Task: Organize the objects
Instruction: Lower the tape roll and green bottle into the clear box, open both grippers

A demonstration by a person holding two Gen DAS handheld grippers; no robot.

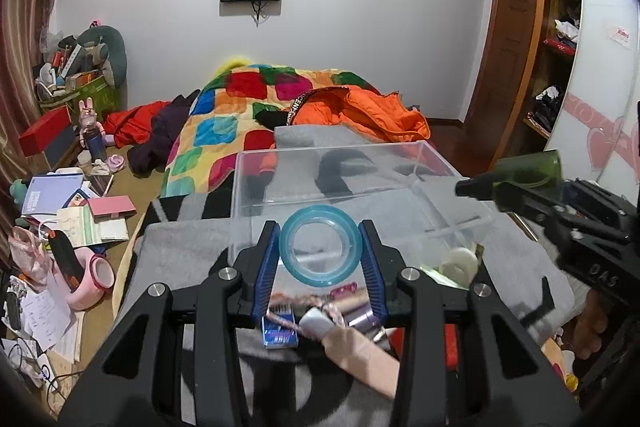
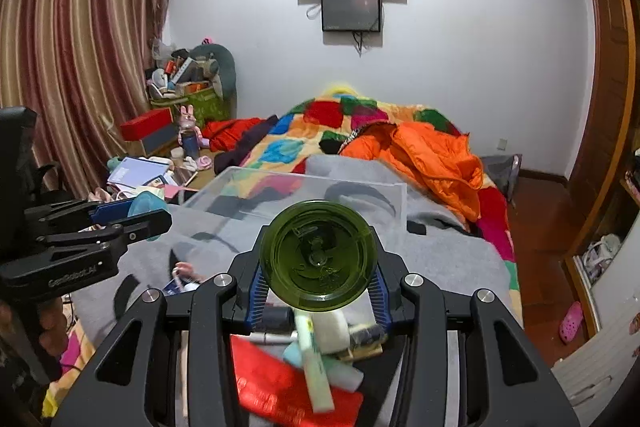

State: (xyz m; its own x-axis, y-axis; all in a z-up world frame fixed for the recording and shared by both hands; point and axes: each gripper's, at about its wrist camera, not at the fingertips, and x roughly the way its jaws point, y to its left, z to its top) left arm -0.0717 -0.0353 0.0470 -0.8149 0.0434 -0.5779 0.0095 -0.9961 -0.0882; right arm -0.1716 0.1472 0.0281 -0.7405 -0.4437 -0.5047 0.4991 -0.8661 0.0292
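Observation:
My left gripper (image 1: 320, 247) is shut on a blue ring-shaped tape roll (image 1: 320, 245) and holds it above the near edge of a clear plastic box (image 1: 344, 171) on a grey blanket. My right gripper (image 2: 318, 259) is shut on a dark green bottle (image 2: 318, 257), seen bottom-on, in front of the same clear box (image 2: 304, 195). In the left wrist view the green bottle (image 1: 528, 171) and right gripper (image 1: 520, 187) show at the right. In the right wrist view the left gripper (image 2: 132, 213) shows at the left with the tape roll (image 2: 146, 205).
Small items lie under the grippers: a blue pack (image 1: 280, 333), a red card (image 2: 292, 383), tubes (image 2: 316, 359). A bed with a colourful quilt (image 1: 240, 115) and orange jacket (image 1: 368, 111) lies beyond. Clutter covers the floor at the left (image 1: 72, 211). A wardrobe (image 1: 520, 47) stands at the right.

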